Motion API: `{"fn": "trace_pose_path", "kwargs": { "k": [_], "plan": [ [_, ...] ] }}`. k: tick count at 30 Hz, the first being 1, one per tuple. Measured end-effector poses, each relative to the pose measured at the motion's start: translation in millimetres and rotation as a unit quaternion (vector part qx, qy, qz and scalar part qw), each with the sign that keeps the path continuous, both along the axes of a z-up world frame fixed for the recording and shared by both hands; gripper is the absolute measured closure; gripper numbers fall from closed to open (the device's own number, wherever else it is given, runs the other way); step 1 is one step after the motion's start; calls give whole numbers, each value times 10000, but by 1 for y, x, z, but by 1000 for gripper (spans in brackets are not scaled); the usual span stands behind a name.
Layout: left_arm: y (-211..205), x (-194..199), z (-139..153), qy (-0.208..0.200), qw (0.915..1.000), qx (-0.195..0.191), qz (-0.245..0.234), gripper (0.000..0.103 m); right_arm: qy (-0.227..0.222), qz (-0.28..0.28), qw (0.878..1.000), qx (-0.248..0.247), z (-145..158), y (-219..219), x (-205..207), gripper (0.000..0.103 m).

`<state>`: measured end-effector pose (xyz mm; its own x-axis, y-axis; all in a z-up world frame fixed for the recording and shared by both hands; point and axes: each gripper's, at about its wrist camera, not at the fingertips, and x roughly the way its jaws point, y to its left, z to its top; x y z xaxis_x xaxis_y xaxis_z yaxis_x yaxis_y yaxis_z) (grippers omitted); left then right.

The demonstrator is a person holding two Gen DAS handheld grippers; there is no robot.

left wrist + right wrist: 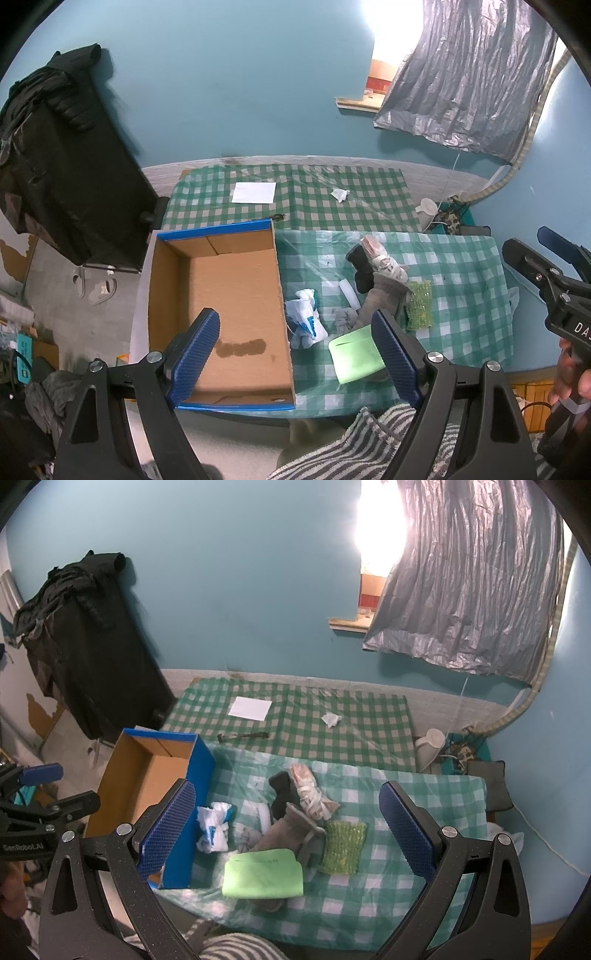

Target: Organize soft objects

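The left gripper [295,354] is at the bottom of the left wrist view, with its blue fingers [194,354] spread wide and nothing between them. Under it sits a cardboard box [221,291] with a blue rim, in the lower left of that view. The box has nothing in it but a dark stain.

The right gripper [299,829] is also wide apart and holds nothing. It fills the bottom of the right wrist view.

The soft things lie in a small pile on the green checked cloth [406,904], just right of the box. In the middle of the right wrist view there is a folded light green cloth [263,873], a green scrubby pad [341,845] beside it, a grey sock [284,829], a black sock [281,792], and a crumpled white and blue bag [213,827] next to the box wall.

Farther back, a white paper [250,708] lies on a darker checked cloth [295,716].
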<state>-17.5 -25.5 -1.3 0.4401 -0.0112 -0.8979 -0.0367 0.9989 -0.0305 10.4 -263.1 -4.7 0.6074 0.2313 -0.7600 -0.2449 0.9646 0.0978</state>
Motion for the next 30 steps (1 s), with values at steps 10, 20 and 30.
{"fn": "trace_pose_path", "kwargs": {
  "k": [10,20,30],
  "plan": [
    [-7,-1,-2,17,10000,18,-6,18,83,5,10000,-4,-7,-4,-5,3],
    [-7,2,-7,75,10000,45,-22,18,128,13,9999,-26,-8,-5,-3,3],
    [-16,16,-38,480,9987,46,-159,18,486,-183,9985,-152,-24,-26,10,3]
  ]
}}
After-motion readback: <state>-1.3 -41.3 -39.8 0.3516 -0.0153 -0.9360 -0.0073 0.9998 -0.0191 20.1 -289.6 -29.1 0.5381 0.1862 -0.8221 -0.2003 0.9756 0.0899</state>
